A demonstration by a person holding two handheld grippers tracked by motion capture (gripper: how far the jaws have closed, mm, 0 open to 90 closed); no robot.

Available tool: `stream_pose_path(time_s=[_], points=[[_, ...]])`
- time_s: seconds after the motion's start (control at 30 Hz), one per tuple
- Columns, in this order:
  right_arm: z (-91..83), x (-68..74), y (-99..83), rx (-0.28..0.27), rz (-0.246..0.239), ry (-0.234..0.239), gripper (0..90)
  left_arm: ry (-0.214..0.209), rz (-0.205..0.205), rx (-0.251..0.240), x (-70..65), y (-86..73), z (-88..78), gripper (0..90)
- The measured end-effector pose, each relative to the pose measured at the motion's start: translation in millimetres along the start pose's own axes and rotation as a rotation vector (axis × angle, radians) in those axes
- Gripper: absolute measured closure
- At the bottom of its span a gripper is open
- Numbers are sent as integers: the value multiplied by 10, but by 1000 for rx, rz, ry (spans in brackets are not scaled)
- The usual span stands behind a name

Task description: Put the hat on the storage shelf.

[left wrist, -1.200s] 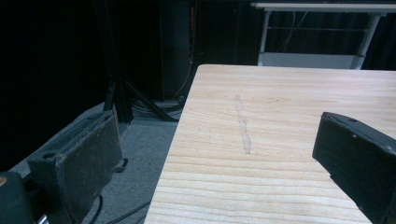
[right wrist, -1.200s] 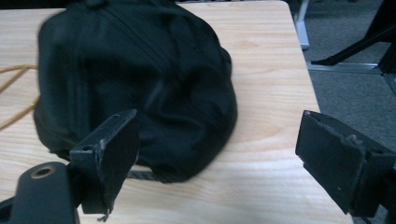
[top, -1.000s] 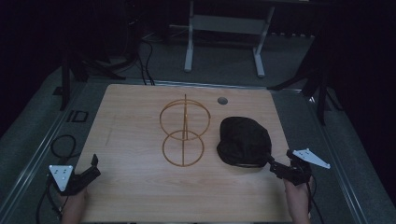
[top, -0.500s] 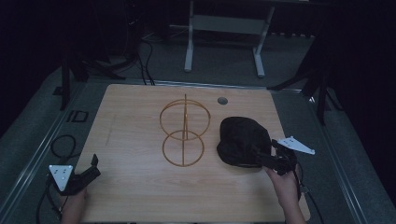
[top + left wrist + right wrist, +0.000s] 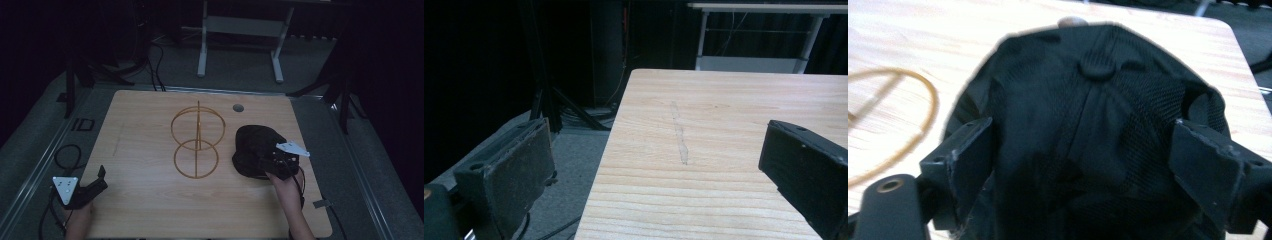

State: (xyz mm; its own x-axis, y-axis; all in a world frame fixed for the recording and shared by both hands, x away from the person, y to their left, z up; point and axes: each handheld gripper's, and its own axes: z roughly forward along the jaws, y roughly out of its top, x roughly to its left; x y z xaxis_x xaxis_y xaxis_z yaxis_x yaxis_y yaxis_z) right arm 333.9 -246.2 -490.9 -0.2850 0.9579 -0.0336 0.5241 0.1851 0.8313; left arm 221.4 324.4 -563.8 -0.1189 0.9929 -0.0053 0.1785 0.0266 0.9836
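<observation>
1. Black cap (image 5: pixel 254 147) lies on the wooden table (image 5: pixel 150 210), right of centre, just beside the gold wire stand (image 5: pixel 196 141).
2. Right gripper (image 5: pixel 272 162) is at the cap's near edge, jaws spread wide either side of the crown (top button visible), not clamped.
3. Left gripper (image 5: pixel 92 186) rests at the near-left table corner, jaws apart, holding nothing.

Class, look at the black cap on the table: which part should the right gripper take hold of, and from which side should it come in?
Grip the soft crown of the black cap from the person's near side, probably pinching a fold below the top button. The right gripper already stands open there, one jaw on either side of the crown. The mesh fabric looks limp, so it should bunch between the pads.
</observation>
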Motion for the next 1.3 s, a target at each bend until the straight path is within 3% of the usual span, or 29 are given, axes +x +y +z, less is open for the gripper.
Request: stream_pose_path(time_s=[0.1,0.13,0.2,0.3,0.33,0.37,0.43,0.53,0.57,0.63,0.83,0.87,0.93,1.3], points=[[29,23,-7,0,-4,-22,172,0,2,1,-2,0,0,18],[47,33,-11,2,-6,-32,252,-2,2,2,-2,1,1,18],[56,41,-14,11,-11,-39,278,-2,2,2,-3,1,0,18],[83,50,-36,9,-10,-19,406,-4,3,3,-4,1,0,18],[91,59,-57,-5,-19,-33,491,-4,4,3,-4,1,1,18],[91,59,-57,-5,-19,-33,491,-4,3,4,-5,1,1,18],[88,54,-85,-28,-19,-37,620,-5,2,4,-4,1,1,18],[85,44,-97,-40,-18,-35,696,-6,1,3,-4,1,-1,18],[73,32,-100,-54,-9,-25,797,-6,1,4,-4,1,-1,18],[51,31,-91,-66,-9,-22,846,-7,0,3,-4,1,-3,18],[16,55,-62,-86,-22,-23,882,-6,2,3,-4,1,-4,18],[-36,81,-37,-123,-31,-37,886,-7,0,3,-1,0,-5,18],[-83,86,-9,-144,-30,-49,886,-7,-1,3,0,0,-6,18],[-336,110,193,-222,-40,-43,887,-8,-1,3,0,0,-6,18]])
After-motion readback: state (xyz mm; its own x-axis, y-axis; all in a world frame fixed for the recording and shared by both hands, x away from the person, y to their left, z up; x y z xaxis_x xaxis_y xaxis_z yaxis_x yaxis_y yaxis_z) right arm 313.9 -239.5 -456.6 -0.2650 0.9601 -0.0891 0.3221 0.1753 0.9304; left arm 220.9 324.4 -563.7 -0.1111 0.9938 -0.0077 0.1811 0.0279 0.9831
